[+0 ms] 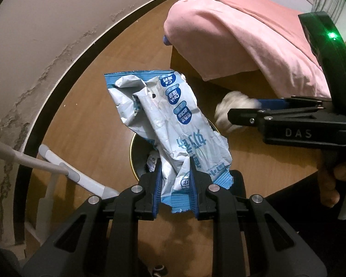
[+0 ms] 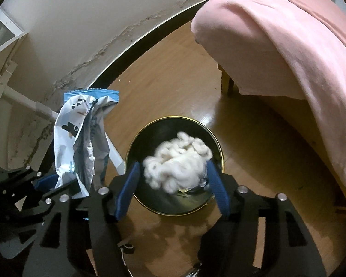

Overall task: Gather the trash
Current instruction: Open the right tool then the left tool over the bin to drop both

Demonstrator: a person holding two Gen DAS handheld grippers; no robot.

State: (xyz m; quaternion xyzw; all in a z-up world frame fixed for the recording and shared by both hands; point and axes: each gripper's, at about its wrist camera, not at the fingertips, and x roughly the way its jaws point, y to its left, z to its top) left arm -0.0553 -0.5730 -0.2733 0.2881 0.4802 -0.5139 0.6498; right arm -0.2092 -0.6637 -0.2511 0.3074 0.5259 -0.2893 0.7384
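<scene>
White fluffy wad [image 2: 176, 160] hangs loose between the spread right claw [image 2: 173, 182] over the black round bin [image 2: 219, 152]; left claw [image 1: 175, 182] pinches the crinkled blue-white foil wrapper [image 1: 163, 115], which could catch the rim and spill.

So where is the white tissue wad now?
In the right wrist view the tissue wad is between the open right tongs, above the black bin; the wrapper hangs left of it.
</scene>
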